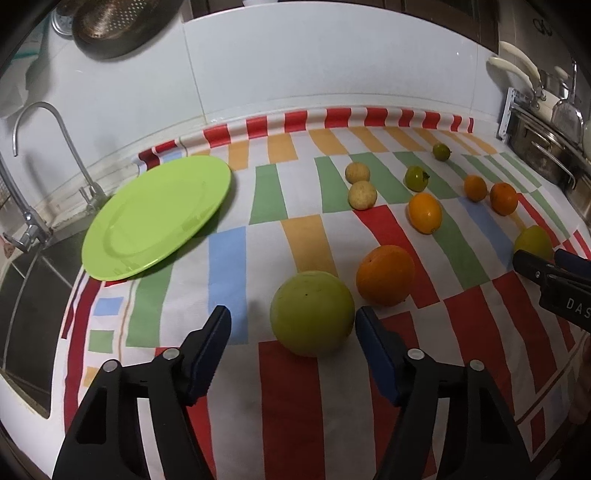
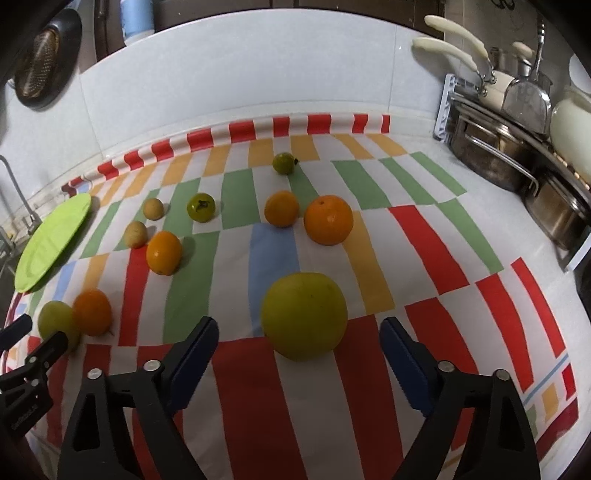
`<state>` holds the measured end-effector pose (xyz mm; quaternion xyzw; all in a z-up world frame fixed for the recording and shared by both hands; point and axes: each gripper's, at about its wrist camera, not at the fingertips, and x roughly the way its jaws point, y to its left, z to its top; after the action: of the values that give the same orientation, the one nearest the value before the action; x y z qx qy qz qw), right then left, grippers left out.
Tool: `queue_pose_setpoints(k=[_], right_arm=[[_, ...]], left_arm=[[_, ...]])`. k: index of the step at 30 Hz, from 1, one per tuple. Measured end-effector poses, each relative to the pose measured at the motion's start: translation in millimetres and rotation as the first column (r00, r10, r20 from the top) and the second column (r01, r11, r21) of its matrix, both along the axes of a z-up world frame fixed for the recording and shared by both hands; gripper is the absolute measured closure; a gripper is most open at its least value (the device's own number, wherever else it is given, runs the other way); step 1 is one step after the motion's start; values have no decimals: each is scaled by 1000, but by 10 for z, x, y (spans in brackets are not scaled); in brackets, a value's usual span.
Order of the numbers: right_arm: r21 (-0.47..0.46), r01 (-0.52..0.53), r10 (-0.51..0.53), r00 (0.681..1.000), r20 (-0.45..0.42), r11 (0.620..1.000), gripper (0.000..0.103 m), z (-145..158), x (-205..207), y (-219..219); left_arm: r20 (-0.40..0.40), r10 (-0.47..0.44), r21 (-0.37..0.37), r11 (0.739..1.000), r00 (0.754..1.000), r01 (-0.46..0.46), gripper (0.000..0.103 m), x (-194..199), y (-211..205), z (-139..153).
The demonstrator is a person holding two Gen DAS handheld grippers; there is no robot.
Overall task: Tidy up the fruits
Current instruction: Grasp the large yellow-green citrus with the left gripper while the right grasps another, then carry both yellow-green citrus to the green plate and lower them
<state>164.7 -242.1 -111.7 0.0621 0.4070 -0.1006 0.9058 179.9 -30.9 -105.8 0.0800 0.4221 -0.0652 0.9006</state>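
Observation:
A big green fruit (image 1: 312, 313) lies on the striped cloth between the fingers of my left gripper (image 1: 293, 317). The jaws stand open, with a gap on the fruit's left side. An orange (image 1: 386, 275) sits just beyond it and a lime-green plate (image 1: 155, 218) lies at the far left. My right gripper (image 2: 299, 326) is open around a second green fruit (image 2: 303, 315), with room on both sides. Beyond it lie several oranges, among them a large one (image 2: 328, 219), two tan fruits and small green ones. Each gripper shows at the edge of the other's view.
The multicoloured striped cloth (image 1: 303, 240) covers the counter up to the white tiled wall. A sink with a tap (image 1: 37, 147) lies left of the plate. Steel pots (image 2: 491, 155) and utensils stand at the right. A colander (image 1: 122, 26) hangs on the wall.

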Motion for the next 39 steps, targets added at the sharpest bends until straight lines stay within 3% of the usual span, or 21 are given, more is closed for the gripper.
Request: queue_pose_setpoints(k=[2, 9, 17, 39], right_arm=[[-1, -5, 5, 1000, -11, 1000, 18, -32, 37, 0], [4, -9, 9, 1000, -28, 1000, 35, -108, 127, -17], [-30, -28, 28, 1000, -8, 999, 52, -67, 131, 15], [-10, -234, 234, 967, 102, 972, 53, 307, -250, 472]], left_arm=[[-7, -7, -8, 1000, 1000, 7, 38, 37, 0, -15], [-21, -33, -34, 999, 999, 32, 53, 105, -16, -28], [-23, -36, -38, 999, 999, 35, 54, 114, -12, -25], [114, -41, -88, 995, 993, 51, 55, -336, 180, 392]])
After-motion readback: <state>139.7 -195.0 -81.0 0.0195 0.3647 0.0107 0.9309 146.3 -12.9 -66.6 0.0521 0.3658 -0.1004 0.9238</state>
